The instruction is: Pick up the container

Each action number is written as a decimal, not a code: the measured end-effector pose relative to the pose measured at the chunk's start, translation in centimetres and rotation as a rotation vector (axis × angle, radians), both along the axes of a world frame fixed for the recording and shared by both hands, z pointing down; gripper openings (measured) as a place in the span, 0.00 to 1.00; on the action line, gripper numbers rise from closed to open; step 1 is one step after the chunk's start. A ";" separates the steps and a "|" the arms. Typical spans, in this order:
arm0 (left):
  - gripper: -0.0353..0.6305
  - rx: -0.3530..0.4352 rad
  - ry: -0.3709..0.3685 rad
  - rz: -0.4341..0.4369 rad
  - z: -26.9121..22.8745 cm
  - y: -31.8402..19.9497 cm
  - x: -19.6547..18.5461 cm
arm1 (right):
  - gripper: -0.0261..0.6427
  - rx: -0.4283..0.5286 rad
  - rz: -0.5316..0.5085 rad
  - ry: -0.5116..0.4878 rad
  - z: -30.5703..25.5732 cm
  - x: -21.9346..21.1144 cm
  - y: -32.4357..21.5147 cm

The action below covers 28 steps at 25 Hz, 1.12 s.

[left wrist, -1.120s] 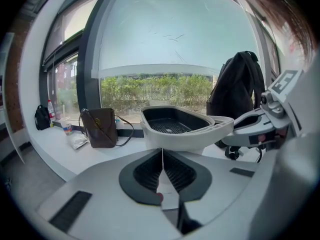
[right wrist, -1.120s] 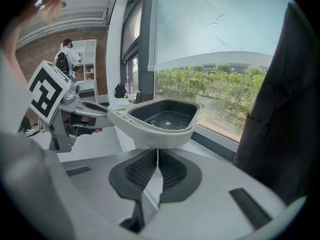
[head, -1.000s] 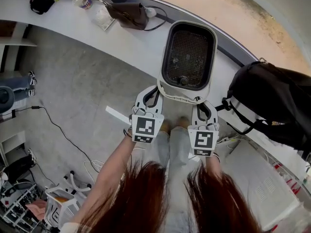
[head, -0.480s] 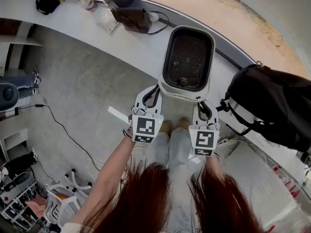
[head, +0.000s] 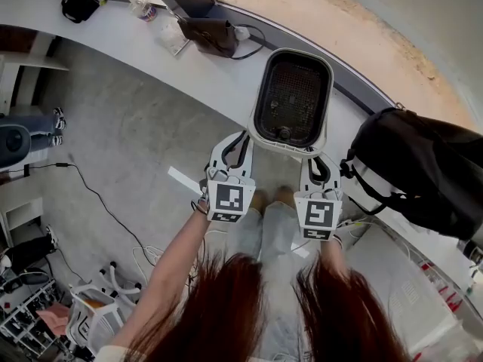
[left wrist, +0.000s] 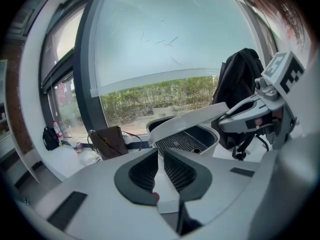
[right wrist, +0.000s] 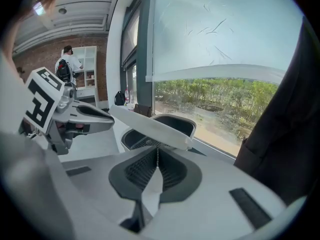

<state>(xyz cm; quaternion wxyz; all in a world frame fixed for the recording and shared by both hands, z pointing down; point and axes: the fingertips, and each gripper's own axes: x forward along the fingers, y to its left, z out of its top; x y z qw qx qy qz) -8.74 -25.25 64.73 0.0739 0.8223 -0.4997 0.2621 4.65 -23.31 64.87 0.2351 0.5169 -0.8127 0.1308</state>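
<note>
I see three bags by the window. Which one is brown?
The brown bag in the middle, left of the container. The backpack on the right and the small bag far left are both black.

Container (head: 292, 96) looks matt white plastic with dark mesh floor; backpack (head: 423, 164) black cloth; counter (head: 226, 78) smooth white

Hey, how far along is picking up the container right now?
Done: the left tongs and right tongs are both shut on the near rim of the white container. In hand: they hold it over the edge of the counter. Left: lifting it clear; whether its base is off the surface doesn't show.
</note>
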 end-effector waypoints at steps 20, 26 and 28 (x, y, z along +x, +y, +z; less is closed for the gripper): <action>0.25 0.167 -0.158 0.084 -4.9 -3.3 2.1 | 0.08 0.028 -0.016 -0.013 -3.0 0.4 -1.5; 0.27 0.200 -0.209 0.117 -5.4 -4.0 2.7 | 0.08 0.037 -0.008 -0.017 -3.6 0.6 -1.8; 0.27 0.207 -0.216 0.124 -5.6 -4.2 2.9 | 0.08 0.040 -0.005 -0.019 -3.7 0.7 -1.9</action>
